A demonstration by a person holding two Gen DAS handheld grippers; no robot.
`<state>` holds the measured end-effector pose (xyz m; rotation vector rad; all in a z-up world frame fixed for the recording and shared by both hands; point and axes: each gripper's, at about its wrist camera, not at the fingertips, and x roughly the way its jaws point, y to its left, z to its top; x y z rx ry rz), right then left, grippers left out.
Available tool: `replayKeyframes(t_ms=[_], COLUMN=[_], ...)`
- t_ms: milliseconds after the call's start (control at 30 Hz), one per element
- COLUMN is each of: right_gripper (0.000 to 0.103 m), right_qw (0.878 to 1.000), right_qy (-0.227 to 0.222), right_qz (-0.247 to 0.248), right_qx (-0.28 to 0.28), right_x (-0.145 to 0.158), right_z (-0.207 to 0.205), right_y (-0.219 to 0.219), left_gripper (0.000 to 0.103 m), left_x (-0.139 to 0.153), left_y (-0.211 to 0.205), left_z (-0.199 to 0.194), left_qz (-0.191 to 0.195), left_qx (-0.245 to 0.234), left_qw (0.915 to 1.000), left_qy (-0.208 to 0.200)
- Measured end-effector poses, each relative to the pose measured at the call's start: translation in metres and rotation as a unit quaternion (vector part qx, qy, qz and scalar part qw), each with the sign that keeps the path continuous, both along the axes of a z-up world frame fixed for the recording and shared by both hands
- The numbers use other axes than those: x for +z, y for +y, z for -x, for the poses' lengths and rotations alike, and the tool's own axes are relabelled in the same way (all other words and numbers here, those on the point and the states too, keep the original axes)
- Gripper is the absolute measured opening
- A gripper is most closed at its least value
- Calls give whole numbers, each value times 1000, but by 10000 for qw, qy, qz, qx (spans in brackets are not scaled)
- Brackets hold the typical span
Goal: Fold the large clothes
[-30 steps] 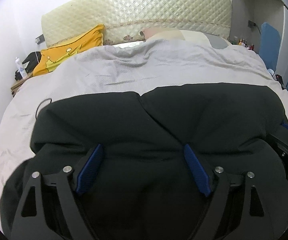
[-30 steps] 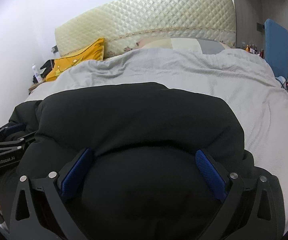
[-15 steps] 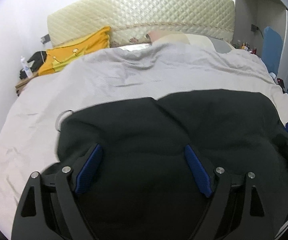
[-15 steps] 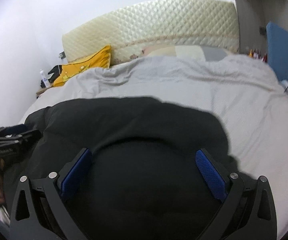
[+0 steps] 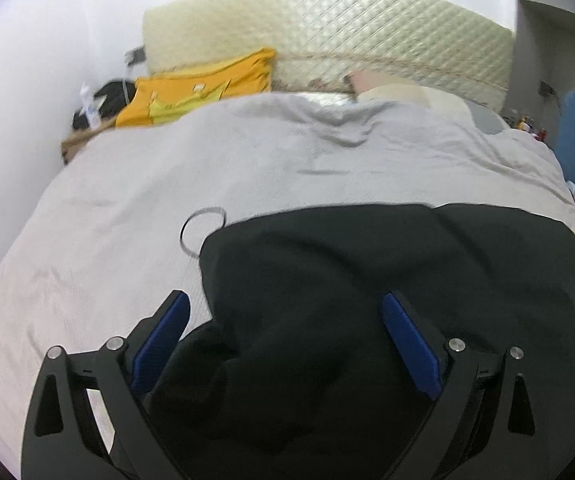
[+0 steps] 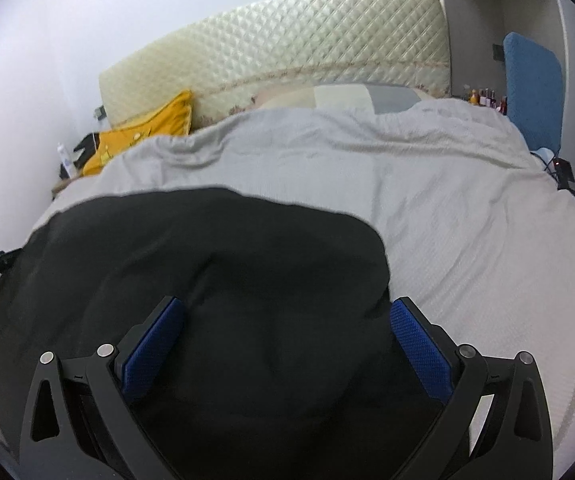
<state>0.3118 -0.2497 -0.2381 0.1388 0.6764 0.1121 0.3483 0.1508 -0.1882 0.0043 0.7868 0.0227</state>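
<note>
Black garment (image 5: 367, 280) lies bunched and puffy at the near end of the bed (image 5: 247, 168), its far edge rounded. Left gripper (image 5: 287, 344) and right gripper (image 6: 287, 344) both stand wide apart with cloth lying between the pads, nothing pinched. Bare grey bedcover stretches beyond toward the yellow pillow (image 5: 199, 88) and quilted headboard (image 5: 347, 32).

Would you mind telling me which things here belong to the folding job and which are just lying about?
Part of the job:
black garment
left gripper, open
right gripper, open
bed, the folding surface

Just lying about:
yellow pillow
thin loop on the cover
bottles by the blue panel
headboard
</note>
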Motion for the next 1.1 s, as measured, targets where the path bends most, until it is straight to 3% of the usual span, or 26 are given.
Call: replayKeyframes(t_ms=[100,333,667,867,967,1100], right_gripper=[103,103,103,103,103,103], right_qw=[10000,10000,10000,9999,9997,9990], right_qy=[22,2,70,-5,-184,-449], right_qz=[87,46,-52,82,1,-23], right_qx=[20,7,29,-119,-134,-77], right_x=[-7,-17,-25,-8,11,48], right_z=[-1,0,0,16,28,45], right_y=[2,2,0,2,6,12], left_gripper=[97,97,99,99,99,101], left_x=[-10,-27,-33,-14,12,52], left_y=[4,-2,3,-2,-3,-6], left_z=[-5,-4,-3,14,28,51], left_qz=[238,159,384,417,595,526], left_qx=[-24,-90,-90,-142,-192,-204], left_qw=[9996,9998,9992,9990,9980,9980], left_qy=[114,18,39,98,-33,-288])
